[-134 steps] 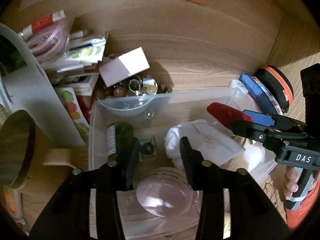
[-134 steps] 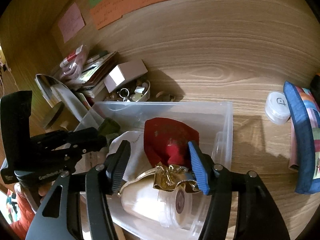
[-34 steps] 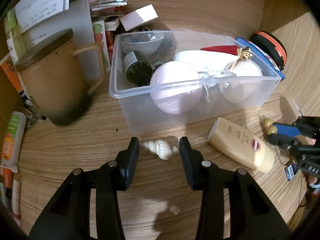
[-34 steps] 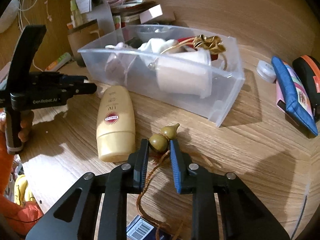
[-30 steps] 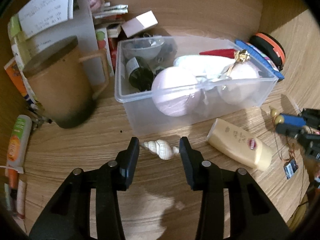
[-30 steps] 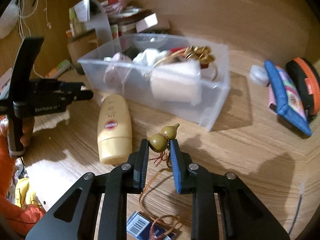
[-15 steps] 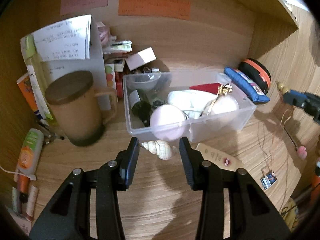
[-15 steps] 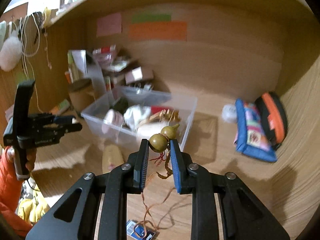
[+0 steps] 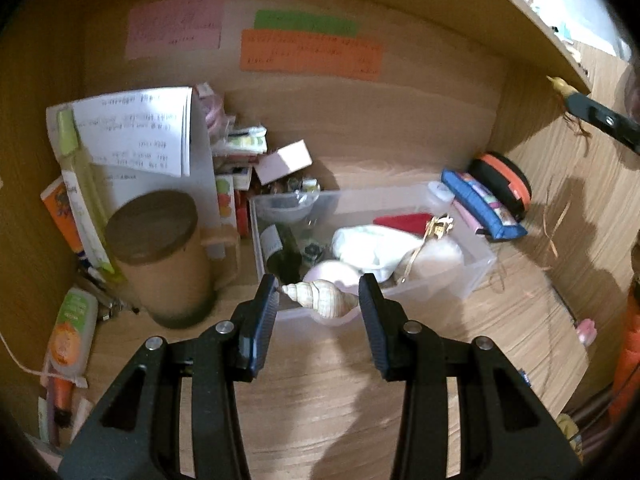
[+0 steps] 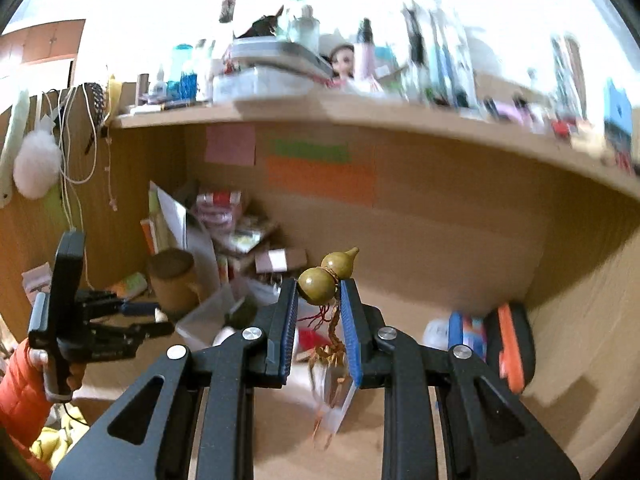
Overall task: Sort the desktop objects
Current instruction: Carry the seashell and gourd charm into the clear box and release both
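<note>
Left wrist view: left tongs point(image 9: 318, 304) are pinching a cream spiral seashell point(image 9: 320, 298) before the clear plastic bin point(image 9: 476, 276); right tongs point(image 10: 319, 294) are clamping an olive double-bulbed gourd charm point(image 10: 325, 273), its blurred cord seemingly dangling below.

Your left gripper point(image 9: 318, 300) holds a seashell point(image 9: 320, 298) crosswise between its pads, above the desk point(image 9: 320, 400) and before the storage bin's point(image 9: 476, 264) near wall. In that bin a bottle point(image 9: 280, 248) lies at the left and a cloth bundle point(image 9: 372, 244) toward the right. Left of the bin stands a lidded mug point(image 9: 160, 256), with a propped sheet of paper point(image 9: 140, 132) behind it. Right of the bin, a pencil case point(image 9: 484, 204) lies beside a zip pouch point(image 9: 504, 184). Sticky notes point(image 9: 312, 56) sit on the back panel. Your right gripper point(image 10: 318, 292) clamps a gourd charm point(image 10: 324, 276), its cord point(image 10: 330, 344) hanging below, under the shelf point(image 10: 360, 120).
</note>
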